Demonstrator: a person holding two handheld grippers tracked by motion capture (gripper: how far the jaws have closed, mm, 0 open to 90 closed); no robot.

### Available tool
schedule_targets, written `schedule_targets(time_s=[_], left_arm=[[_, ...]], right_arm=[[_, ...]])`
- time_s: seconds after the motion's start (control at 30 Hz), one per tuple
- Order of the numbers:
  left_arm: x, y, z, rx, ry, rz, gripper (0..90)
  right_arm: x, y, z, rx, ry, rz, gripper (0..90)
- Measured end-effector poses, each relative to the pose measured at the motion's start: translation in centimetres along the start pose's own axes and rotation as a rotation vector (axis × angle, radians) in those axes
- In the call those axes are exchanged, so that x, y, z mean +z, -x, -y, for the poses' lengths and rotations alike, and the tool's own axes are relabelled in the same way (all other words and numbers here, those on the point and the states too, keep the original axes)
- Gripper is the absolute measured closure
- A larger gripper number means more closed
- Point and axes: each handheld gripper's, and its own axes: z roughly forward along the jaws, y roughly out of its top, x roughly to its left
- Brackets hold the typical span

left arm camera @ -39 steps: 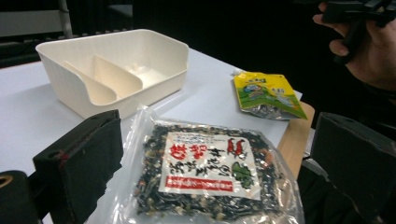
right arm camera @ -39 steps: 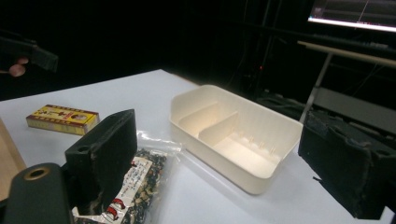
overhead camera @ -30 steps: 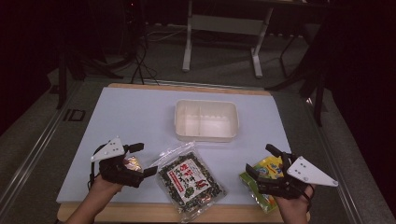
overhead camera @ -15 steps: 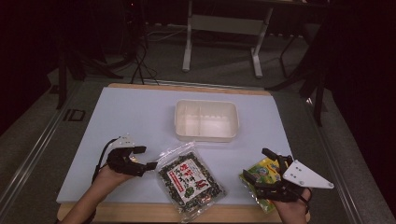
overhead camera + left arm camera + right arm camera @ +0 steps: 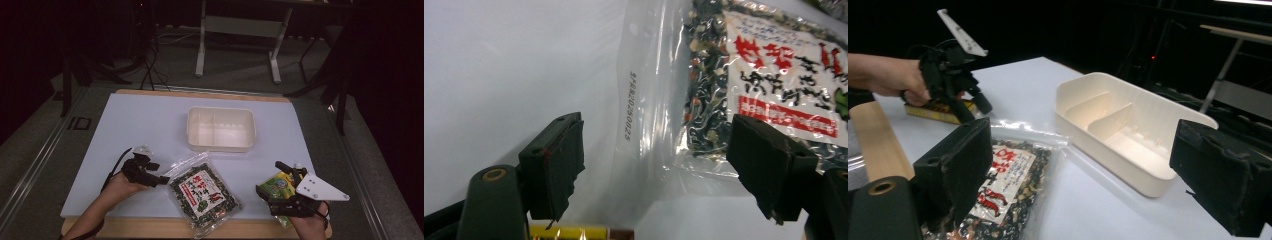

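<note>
The tray [image 5: 220, 129] sits mid-table [image 5: 125, 125], behind everything else. The seaweed bag [image 5: 202, 192] lies at the near edge, in front of the tray. My left gripper [image 5: 159, 179] is just left of the bag; my right gripper [image 5: 270, 181] is right of it, over a snack packet [image 5: 274, 184].

A clear plastic bag [image 5: 204, 194] of dark dried bits with a white label in red and black print lies flat on the pale surface [image 5: 150, 125], near its front edge and skewed to it. Its empty sealed top [image 5: 644, 100] points toward the left claw [image 5: 161, 178], whose jaws stand apart just over that edge.
</note>
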Motion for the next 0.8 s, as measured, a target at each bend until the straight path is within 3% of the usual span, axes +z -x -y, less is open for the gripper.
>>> schedule_targets(time_s=[0.1,0.17,0.23,0.4,0.57,0.67,0.7,0.8], left_arm=[[0.7,-0.7,-0.4,-0.043,-0.051,0.013,32.1],[0.9,-0.8,-0.5,-0.053,-0.058,0.016,36.5],[0.9,-0.7,-0.6,-0.042,-0.063,0.035,43.0],[1.4,-0.2,-0.9,-0.023,-0.095,0.072,48.8],[1.6,0.5,-1.1,0.002,-0.117,0.026,53.4],[1.6,1.5,-1.4,0.041,-0.142,-0.061,59.4],[1.6,1.8,-1.5,0.061,-0.156,-0.079,66.4],[1.7,2.2,-1.6,0.076,-0.178,-0.102,69.6]], right_arm=[[-0.1,-0.1,0.0,-0.004,-0.002,0.000,10.2],[0.0,0.0,0.0,0.001,-0.004,-0.004,10.3],[0.0,0.0,0.1,0.007,-0.006,-0.005,10.3],[0.0,0.2,0.1,0.013,-0.006,-0.009,10.3],[-0.1,0.2,0.1,0.015,-0.006,-0.008,10.5],[-0.1,0.3,0.1,0.022,-0.008,-0.006,12.4],[-0.1,0.3,0.1,0.022,-0.007,-0.002,12.5],[-0.1,0.2,0.1,0.022,-0.007,0.000,12.5]])
